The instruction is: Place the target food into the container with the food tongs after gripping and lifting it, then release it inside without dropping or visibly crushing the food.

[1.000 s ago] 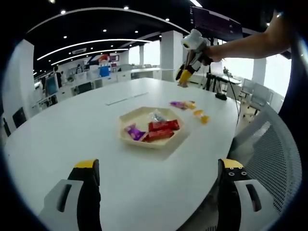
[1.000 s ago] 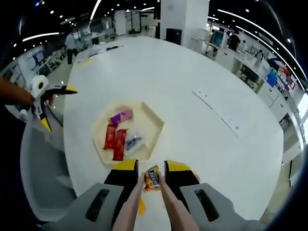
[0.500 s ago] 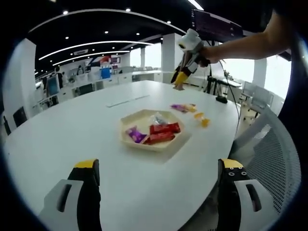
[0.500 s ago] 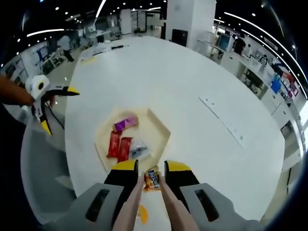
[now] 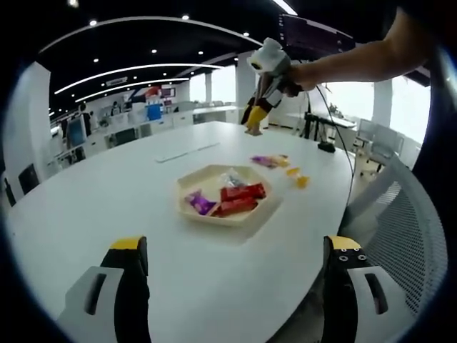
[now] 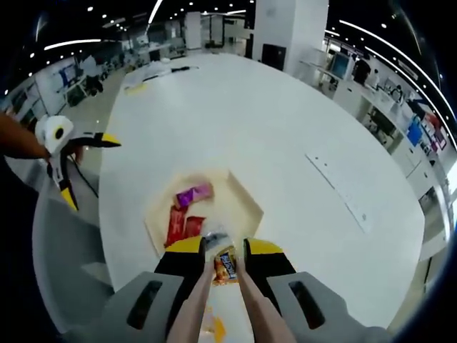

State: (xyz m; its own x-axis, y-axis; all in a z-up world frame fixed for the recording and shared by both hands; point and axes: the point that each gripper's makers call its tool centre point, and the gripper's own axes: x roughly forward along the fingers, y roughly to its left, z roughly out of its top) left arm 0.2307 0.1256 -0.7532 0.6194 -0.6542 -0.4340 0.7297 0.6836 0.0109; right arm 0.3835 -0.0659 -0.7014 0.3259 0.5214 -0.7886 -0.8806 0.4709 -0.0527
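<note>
Right gripper (image 6: 226, 254) is squeezing tongs (image 6: 214, 314) together on an orange snack (image 6: 226, 266) above the tray (image 6: 246, 204). Red and purple packets (image 5: 230, 196) are lying inside w/ more snacks (image 5: 282, 163) on the table (image 5: 107, 193) nearby. Left gripper (image 5: 235, 246) is hovering, jaws wide apart.

One tray (image 5: 188, 187) sits on one white table (image 5: 86, 200), and it holds four snack packets: two red bars (image 5: 235, 199), one purple packet (image 5: 199, 203) at about 8 o'clock of the reds, and one clear silvery packet (image 5: 231, 176) at 12 o'clock. Loose on the table at roughly 2 o'clock from the tray lie what look like three more packets (image 5: 282, 163), purple and orange, though they are small and may be four. One orange packet (image 6: 226, 266) sits between the two tong tips (image 6: 230, 270), and two grippers are in sight, the left gripper (image 5: 235, 268) and the right gripper (image 6: 226, 251).
</note>
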